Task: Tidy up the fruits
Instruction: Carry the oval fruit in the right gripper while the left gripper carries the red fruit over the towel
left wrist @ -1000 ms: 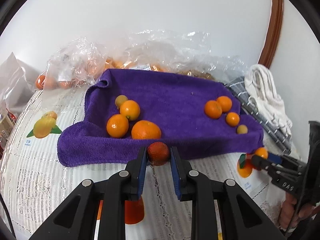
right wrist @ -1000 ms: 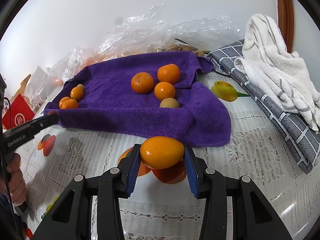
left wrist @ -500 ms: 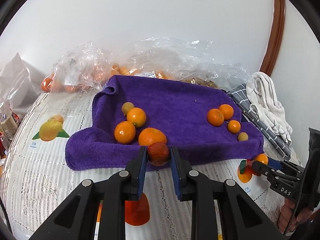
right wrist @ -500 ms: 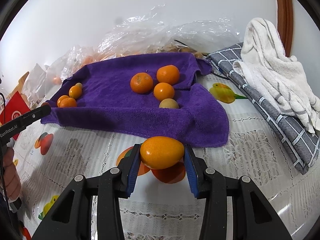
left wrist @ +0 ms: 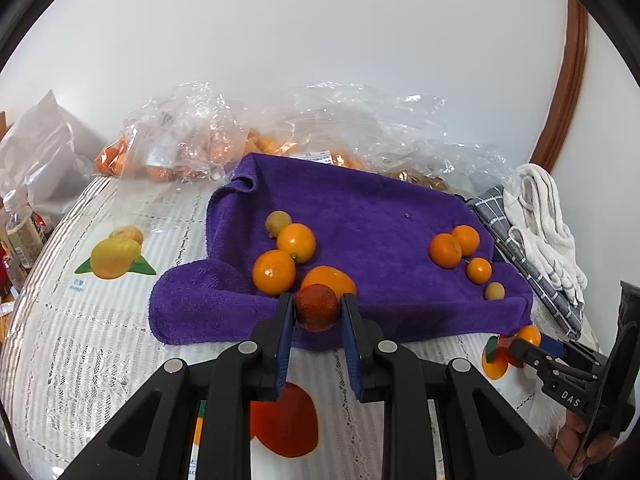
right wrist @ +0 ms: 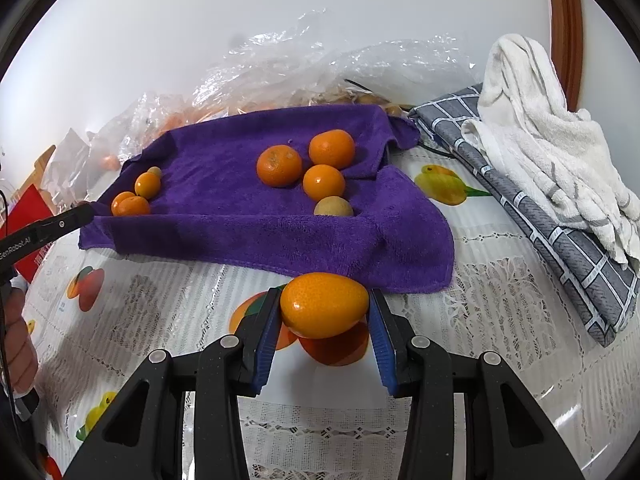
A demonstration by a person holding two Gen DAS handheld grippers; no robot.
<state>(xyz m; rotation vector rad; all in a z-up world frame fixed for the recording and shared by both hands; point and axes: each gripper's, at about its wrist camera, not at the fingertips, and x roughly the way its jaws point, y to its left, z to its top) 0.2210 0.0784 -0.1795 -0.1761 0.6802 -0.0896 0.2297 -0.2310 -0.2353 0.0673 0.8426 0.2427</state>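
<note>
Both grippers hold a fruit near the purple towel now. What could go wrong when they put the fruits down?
The left gripper holds a small red fruit right beside three oranges; lowering it could knock them. The oval orange fruit in the right gripper may roll off the purple towel, whose front edge slopes down.

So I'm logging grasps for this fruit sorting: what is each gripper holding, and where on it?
The left gripper clamps a small dark red fruit across its sides. The right gripper clamps an oval orange fruit by its two ends.
</note>
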